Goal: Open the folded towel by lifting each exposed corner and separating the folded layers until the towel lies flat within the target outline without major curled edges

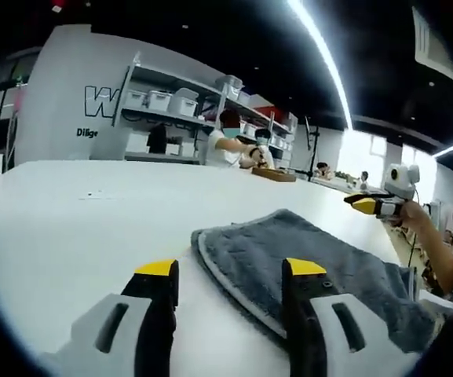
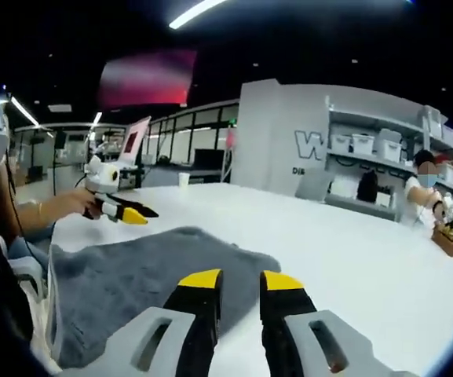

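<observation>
I see the towel as soft, matt grey pile cloth with a paler smooth edge band, lying on a smooth white bench with a faint sheen, lower frame both tools' tips look like hard yellow-and-black plastic.

Your work surface: large white table, smooth, matte. Grey towel lies directly on it, near your edge, folded, with paler trim along its curved side. In right gripper view same towel spreads wide over table. Small paper cup stands at far edge.
</observation>
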The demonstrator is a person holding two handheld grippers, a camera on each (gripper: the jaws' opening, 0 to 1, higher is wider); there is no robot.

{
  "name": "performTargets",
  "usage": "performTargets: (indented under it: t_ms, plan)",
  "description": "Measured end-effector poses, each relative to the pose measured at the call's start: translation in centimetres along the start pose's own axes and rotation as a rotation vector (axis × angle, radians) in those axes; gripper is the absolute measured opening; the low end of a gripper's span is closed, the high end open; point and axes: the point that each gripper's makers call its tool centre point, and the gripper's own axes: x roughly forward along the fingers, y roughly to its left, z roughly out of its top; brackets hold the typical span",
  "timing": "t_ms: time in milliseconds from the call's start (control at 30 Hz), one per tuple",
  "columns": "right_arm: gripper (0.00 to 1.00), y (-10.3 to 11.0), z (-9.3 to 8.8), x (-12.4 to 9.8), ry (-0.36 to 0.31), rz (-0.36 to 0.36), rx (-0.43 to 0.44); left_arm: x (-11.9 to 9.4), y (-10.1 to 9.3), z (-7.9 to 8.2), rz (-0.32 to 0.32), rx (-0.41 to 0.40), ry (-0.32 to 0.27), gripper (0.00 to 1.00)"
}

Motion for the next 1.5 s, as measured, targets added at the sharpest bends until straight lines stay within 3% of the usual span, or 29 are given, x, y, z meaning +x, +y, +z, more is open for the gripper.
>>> performTargets:
  t_ms: [367, 433, 733, 1100, 1500]
  plan:
    - [0.18, 0.0, 0.2, 1.8, -0.007, 0.024, 0.024, 1.4, 0.0, -0.6, -0.009, -0.035, 0.021, 0.48]
    - [0.18, -0.3, 0.0, 2.1, 0.0, 0.013, 0.024, 1.8, -0.3, -0.8, -0.034, -0.018, 0.027, 0.49]
    - [0.18, -0.5, -1.2, 3.2, 0.011, 0.003, 0.047, 2.9, 0.2, -1.9, -0.016, -0.049, 0.05, 0.48]
    - [0.17, -1.5, -2.3, 4.6, 0.035, -0.019, 0.069, 4.2, 2.5, -1.3, 0.024, -0.052, 0.046, 0.46]
    - [0.17, -1.3, -4.0, 5.7, 0.061, -0.017, 0.098, 5.1, 2.8, -1.4, 0.031, -0.047, 0.051, 0.44]
